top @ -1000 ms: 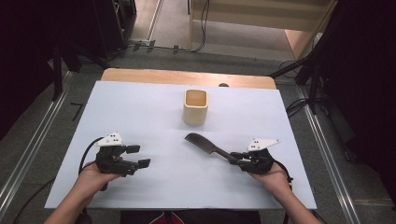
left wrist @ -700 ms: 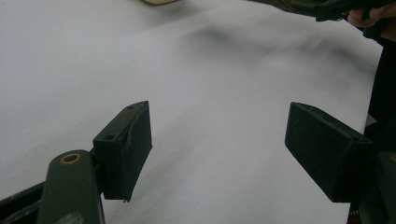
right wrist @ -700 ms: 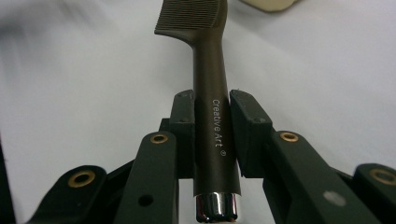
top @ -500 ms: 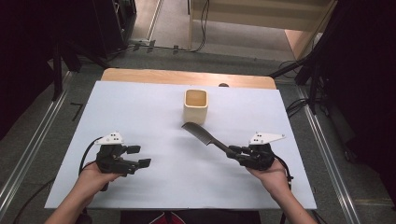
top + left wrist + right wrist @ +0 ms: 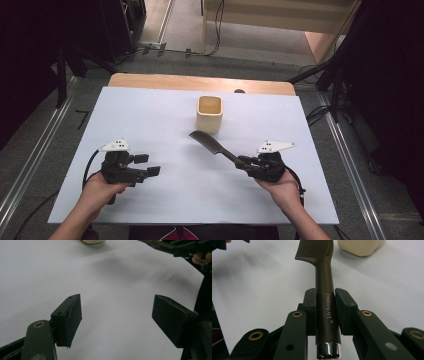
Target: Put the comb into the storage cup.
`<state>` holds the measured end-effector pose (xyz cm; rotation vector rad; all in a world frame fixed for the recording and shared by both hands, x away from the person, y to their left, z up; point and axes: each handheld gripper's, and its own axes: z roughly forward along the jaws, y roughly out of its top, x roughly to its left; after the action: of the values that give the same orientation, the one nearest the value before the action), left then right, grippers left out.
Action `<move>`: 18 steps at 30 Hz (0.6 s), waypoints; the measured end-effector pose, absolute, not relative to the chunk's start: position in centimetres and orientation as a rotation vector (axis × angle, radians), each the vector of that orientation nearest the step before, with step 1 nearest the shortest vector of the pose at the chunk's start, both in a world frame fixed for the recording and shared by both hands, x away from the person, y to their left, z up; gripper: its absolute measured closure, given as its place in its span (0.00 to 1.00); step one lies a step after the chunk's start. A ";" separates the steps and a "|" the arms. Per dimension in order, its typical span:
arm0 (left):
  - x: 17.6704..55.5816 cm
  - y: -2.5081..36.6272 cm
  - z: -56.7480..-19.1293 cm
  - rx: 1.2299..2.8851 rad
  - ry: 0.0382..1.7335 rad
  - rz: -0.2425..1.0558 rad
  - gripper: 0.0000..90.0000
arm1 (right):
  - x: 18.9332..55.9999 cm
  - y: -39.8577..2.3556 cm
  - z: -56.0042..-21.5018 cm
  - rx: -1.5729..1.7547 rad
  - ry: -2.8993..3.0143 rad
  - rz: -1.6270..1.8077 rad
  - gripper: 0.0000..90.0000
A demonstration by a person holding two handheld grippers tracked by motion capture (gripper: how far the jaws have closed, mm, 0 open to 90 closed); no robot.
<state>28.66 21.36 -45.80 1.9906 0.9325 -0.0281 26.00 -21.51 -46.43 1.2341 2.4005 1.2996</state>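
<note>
A dark brown comb point(image 5: 210, 142) with a long handle hangs just above the white table, its toothed head pointing at a cream cup point(image 5: 209, 113). My right gripper point(image 5: 245, 163) is shut on the handle. In the right gripper view both pads press the comb point(image 5: 324, 290) on its printed shaft, inside the right gripper point(image 5: 325, 305), with the cup point(image 5: 360, 246) beyond. At the near left, my left gripper point(image 5: 147, 165) stands open and empty. In the left gripper view the jaws of the left gripper point(image 5: 117, 315) are wide apart over bare table, and the comb point(image 5: 160, 244) shows far off.
A white sheet point(image 5: 150, 115) covers the table, with a wooden strip point(image 5: 200, 82) along the far edge. Metal rails and cables run along the floor on both sides. The cup stands alone at the middle back.
My right gripper has lifted the comb and carried it left and away from me, so the comb's head is nearer the cup. The left gripper has stayed put.
</note>
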 end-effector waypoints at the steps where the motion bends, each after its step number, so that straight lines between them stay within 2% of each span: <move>1: 28.7 21.4 -45.8 1.991 0.933 -0.028 0.28 | 26.0 -21.5 -46.4 1.234 2.401 1.300 0.78; 4: 28.8 21.3 -45.7 1.963 0.958 -0.071 0.27 | 26.1 -20.5 -46.2 1.232 2.389 1.316 0.78; 18: 28.8 21.3 -45.5 1.934 0.972 -0.064 0.25 | 26.8 -15.8 -45.8 1.213 2.380 1.329 0.78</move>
<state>28.83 21.25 -45.54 1.9342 0.9721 -0.0642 26.78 -15.79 -45.79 1.2132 2.3805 1.3286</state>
